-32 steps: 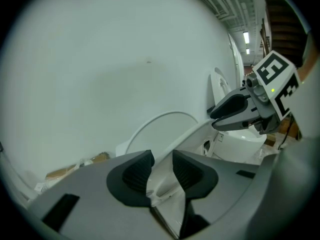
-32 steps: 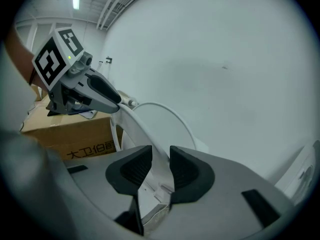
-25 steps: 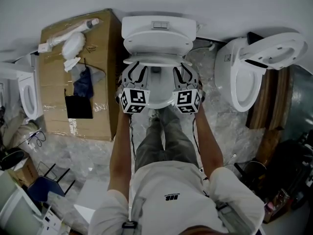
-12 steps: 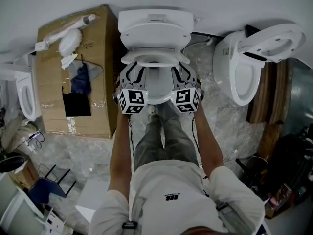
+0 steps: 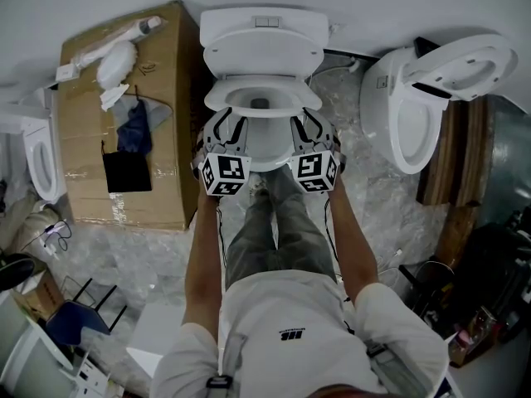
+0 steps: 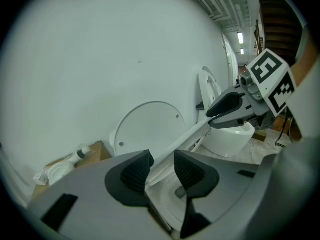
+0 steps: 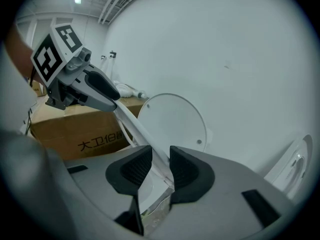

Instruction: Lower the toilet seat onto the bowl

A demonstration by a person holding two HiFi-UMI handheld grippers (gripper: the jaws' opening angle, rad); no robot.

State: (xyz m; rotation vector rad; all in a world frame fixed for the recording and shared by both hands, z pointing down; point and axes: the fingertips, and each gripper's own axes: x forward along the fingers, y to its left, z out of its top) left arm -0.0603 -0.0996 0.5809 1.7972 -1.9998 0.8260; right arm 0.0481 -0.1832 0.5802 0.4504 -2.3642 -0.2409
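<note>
A white toilet stands against the wall with its lid [image 5: 263,56] up against the tank [image 5: 264,25]. The toilet seat [image 5: 220,98] is tilted partway down over the bowl [image 5: 267,152]. My left gripper [image 5: 226,133] is at the seat's left rim. Its jaws are opening, and the rim [image 6: 185,136] lies between the pads [image 6: 136,171] with a gap on one side. My right gripper [image 5: 309,131] is shut on the seat's right rim [image 7: 137,129]. Each gripper view shows the other gripper at the far side of the seat.
A big cardboard box [image 5: 108,114] with a hose, bags and cloth on top stands just left of the toilet. A second toilet [image 5: 415,114] with its lid raised stands at the right. The person's legs [image 5: 274,222] are in front of the bowl.
The seat has tipped further down toward the bowl, so more of its ring and the bowl opening show. Both grippers stay at its sides.
</note>
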